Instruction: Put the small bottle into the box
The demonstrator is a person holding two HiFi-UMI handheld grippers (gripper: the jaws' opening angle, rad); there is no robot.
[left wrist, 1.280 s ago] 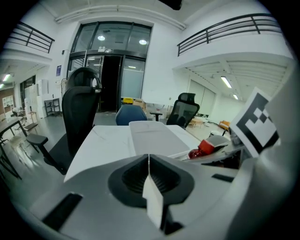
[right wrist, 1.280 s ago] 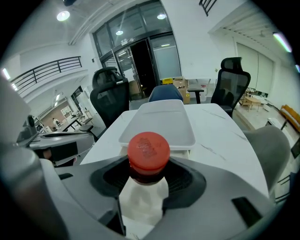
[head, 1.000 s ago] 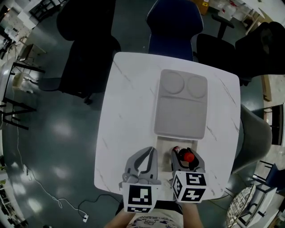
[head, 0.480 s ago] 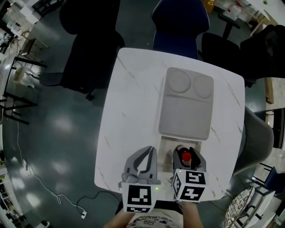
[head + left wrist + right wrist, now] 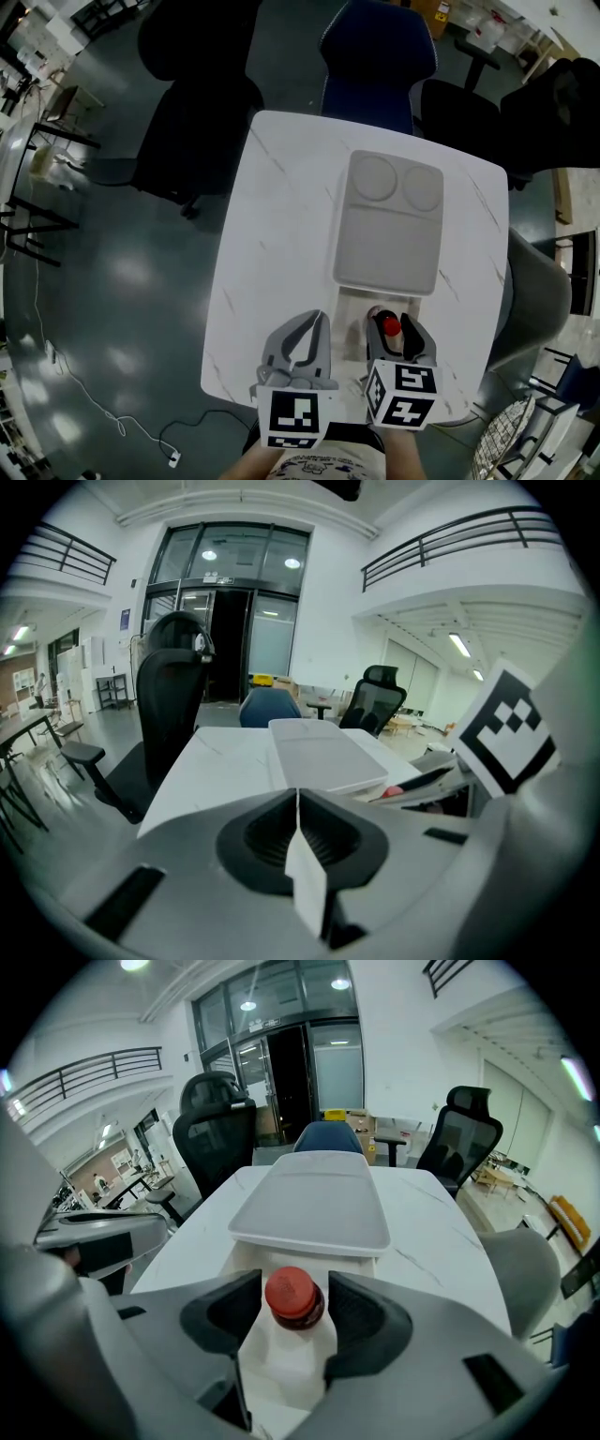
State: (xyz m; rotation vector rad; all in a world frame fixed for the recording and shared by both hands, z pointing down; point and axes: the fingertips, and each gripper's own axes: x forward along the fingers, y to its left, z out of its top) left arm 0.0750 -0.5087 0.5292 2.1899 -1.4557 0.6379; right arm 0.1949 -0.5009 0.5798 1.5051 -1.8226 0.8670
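The small bottle [image 5: 286, 1354], white with a red cap [image 5: 388, 325], stands upright between the jaws of my right gripper [image 5: 293, 1314], which is shut on it. It hangs over the open near end of a white box [image 5: 246, 1258] at the table's front right. The box [image 5: 352, 307] shows as a pale strip below a grey lid. My left gripper [image 5: 320, 319] sits just left of the right gripper [image 5: 390, 331], shut and empty, and its jaws [image 5: 298, 803] meet in a line.
A grey lid [image 5: 389, 225] with two round recesses lies over the box's far part. The white marble table [image 5: 272, 244] ends close behind both grippers. Office chairs [image 5: 375, 56] stand along the far side, and a grey chair [image 5: 539, 281] is at the right.
Almost nothing differs. The head view has shifted a little, and the right gripper with the bottle stays over the box's near end. The left gripper has not moved.
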